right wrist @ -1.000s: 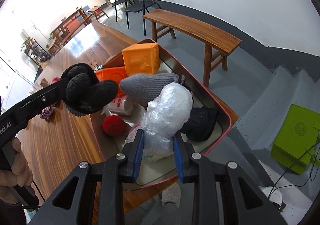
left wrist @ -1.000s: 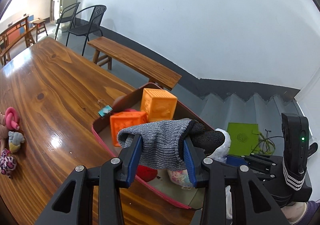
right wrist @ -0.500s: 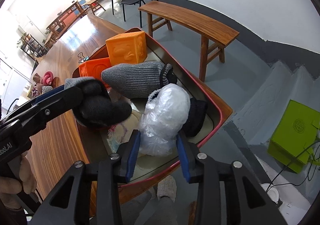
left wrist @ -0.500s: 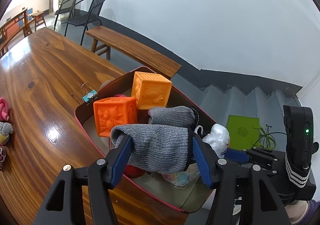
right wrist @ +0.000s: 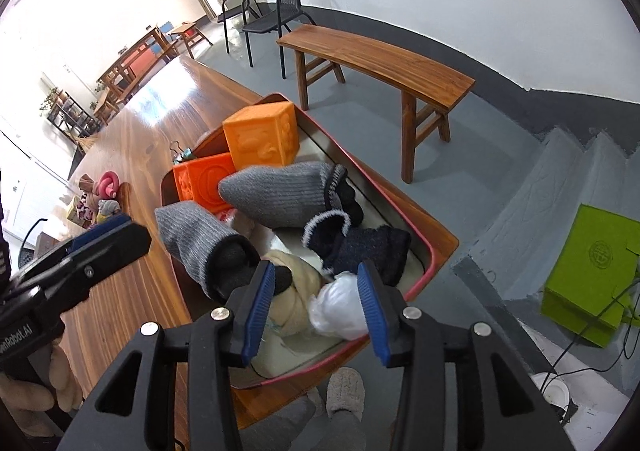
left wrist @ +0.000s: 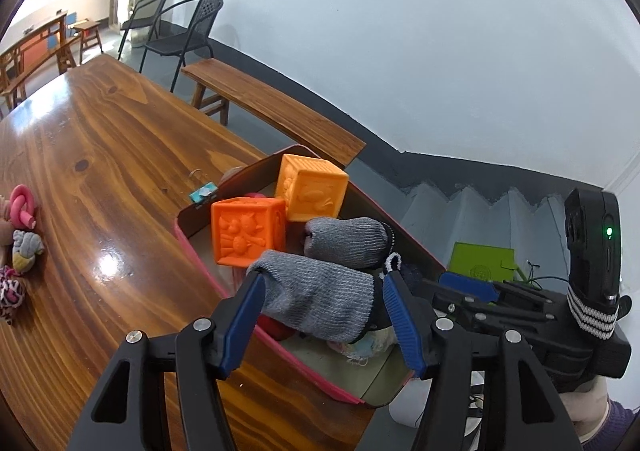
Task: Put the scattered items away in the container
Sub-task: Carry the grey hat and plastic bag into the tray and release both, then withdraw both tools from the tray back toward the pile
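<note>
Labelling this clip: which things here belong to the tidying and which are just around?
Job:
tray
grey glove between the left gripper jaws
plastic bag
small toys left on the table

Just around:
bench
chairs
green box

A red-rimmed tray [right wrist: 424,235] at the tabletop's near right corner holds two orange cubes [right wrist: 262,139] at its far end, grey socks [right wrist: 280,191], a dark sock [right wrist: 368,247] and a white plastic bag [right wrist: 336,307]. Small toys [left wrist: 20,247] lie scattered far left.

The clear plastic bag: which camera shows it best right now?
The right wrist view: the clear plastic bag lies in the red tray, between the open right gripper fingers. In the left wrist view the grey glove hides it.
</note>
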`<state>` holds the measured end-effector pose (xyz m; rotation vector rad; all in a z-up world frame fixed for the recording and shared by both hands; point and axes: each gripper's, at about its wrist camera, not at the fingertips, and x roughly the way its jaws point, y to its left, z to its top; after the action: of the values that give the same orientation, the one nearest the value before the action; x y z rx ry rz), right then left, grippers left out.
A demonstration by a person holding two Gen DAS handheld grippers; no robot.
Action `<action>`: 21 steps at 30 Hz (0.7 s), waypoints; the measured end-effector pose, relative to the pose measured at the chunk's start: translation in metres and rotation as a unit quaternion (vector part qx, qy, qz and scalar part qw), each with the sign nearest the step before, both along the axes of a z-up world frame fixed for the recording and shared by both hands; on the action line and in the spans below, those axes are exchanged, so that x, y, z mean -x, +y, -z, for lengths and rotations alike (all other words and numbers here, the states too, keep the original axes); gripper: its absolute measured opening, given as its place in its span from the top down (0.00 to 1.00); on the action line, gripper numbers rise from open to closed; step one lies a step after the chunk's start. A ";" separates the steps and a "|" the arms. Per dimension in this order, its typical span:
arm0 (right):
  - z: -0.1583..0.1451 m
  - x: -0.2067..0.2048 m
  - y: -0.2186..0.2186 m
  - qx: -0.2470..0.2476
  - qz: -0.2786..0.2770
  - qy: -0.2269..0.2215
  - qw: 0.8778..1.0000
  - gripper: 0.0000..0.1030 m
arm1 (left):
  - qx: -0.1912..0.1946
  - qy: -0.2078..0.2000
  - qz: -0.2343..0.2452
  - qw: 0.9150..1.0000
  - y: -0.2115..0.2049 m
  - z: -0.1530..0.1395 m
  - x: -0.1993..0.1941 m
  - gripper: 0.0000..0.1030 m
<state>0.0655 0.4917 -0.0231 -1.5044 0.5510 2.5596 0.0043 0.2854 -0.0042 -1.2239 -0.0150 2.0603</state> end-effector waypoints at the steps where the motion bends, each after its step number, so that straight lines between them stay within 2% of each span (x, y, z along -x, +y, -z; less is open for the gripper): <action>1: -0.002 0.003 -0.002 0.000 -0.002 0.004 1.000 0.54 | 0.003 0.002 -0.005 1.000 -0.004 -0.001 -0.001 0.39; 5: -0.009 0.018 -0.016 0.000 -0.020 0.019 1.000 0.54 | 0.014 0.012 -0.026 0.999 -0.020 -0.003 -0.003 0.38; 7: -0.010 0.027 -0.028 -0.003 -0.039 0.023 0.999 0.54 | 0.017 0.018 -0.047 0.999 -0.032 -0.006 -0.003 0.21; 12: 0.001 0.045 -0.056 -0.026 -0.080 0.013 0.996 0.54 | 0.018 0.027 -0.092 0.995 -0.062 -0.012 -0.001 0.21; 21: 0.021 0.055 -0.066 -0.044 -0.091 -0.017 0.995 0.48 | 0.021 0.013 -0.130 0.991 -0.094 -0.009 0.001 0.21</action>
<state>0.0104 0.4257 -0.0442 -1.6350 0.3057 2.6449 0.0030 0.1918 0.0046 -1.2760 -0.1264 2.3113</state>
